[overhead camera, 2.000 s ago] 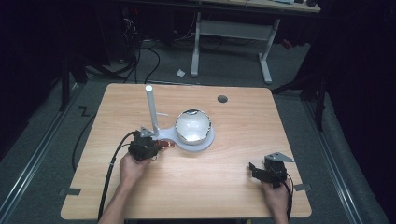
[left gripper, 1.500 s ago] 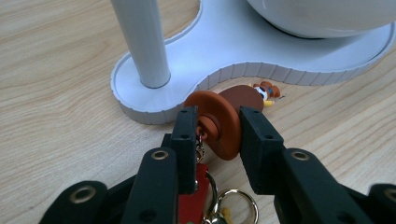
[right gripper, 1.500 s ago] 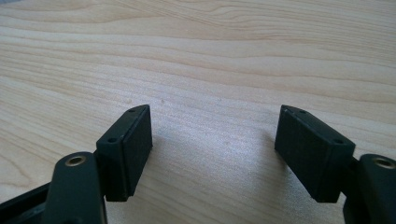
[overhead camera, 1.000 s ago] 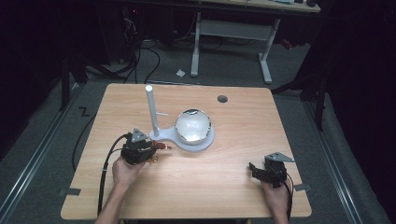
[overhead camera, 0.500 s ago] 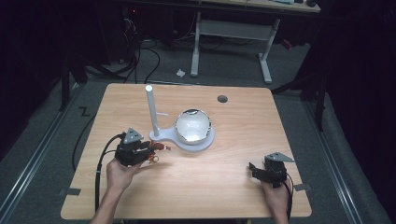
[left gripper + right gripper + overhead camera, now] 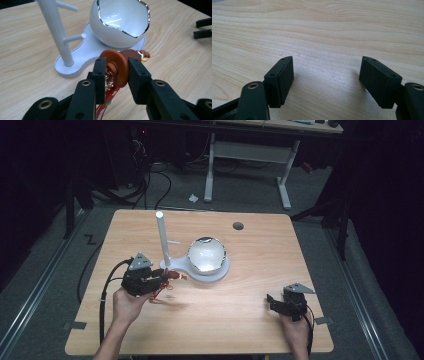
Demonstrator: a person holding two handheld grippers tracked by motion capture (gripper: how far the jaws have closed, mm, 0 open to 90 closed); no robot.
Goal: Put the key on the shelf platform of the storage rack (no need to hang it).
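Left gripper [image 6: 113, 72] clamps a brown keychain charm [image 6: 120, 66] just before the white stand [image 6: 192, 265], whose glossy bowl [image 6: 206, 254] looks empty; right gripper [image 6: 327, 80], fingers wide, rests on the wooden table [image 6: 260, 310] in a dark room.

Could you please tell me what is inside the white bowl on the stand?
The white bowl looks empty: its glossy inner wall shows just reflections in the left gripper view. Its very bottom is hidden behind the front rim.
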